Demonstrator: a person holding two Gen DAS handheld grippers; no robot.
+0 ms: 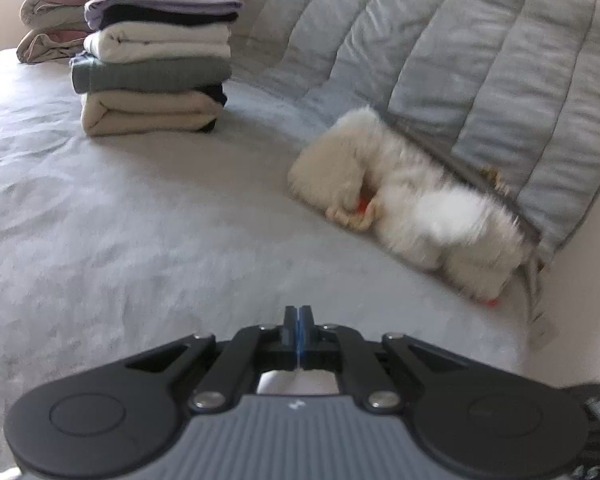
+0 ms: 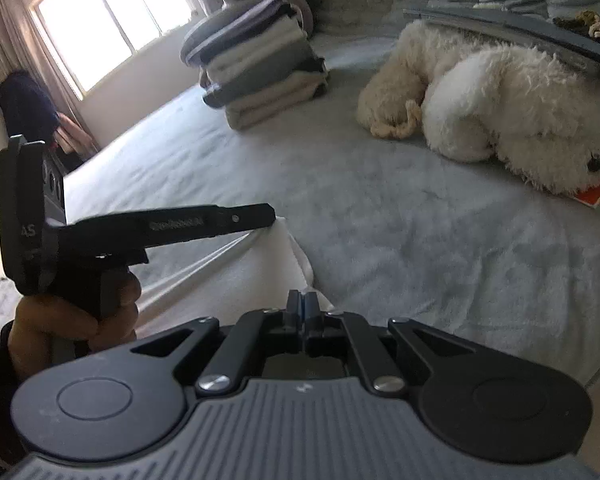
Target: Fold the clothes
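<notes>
A white garment [image 2: 236, 276] is stretched taut between my two grippers above the grey bed. My left gripper [image 1: 299, 312] is shut on it, with a thin strip of white cloth showing under its jaws; the right wrist view shows it from the side [image 2: 268, 214], holding the cloth's corner. My right gripper [image 2: 302, 304] is shut at the garment's near edge, its jaws together. A stack of folded clothes [image 1: 152, 64] stands at the far left of the bed; it also shows in the right wrist view [image 2: 260, 64].
A white fluffy dog [image 2: 496, 108] lies on the bed to the right, partly under a grey quilted duvet [image 1: 460, 40]; the dog also shows in the left wrist view [image 1: 404, 192]. Folded bedding [image 1: 56, 4] sits behind the stack. A window [image 2: 112, 12] is at the far left.
</notes>
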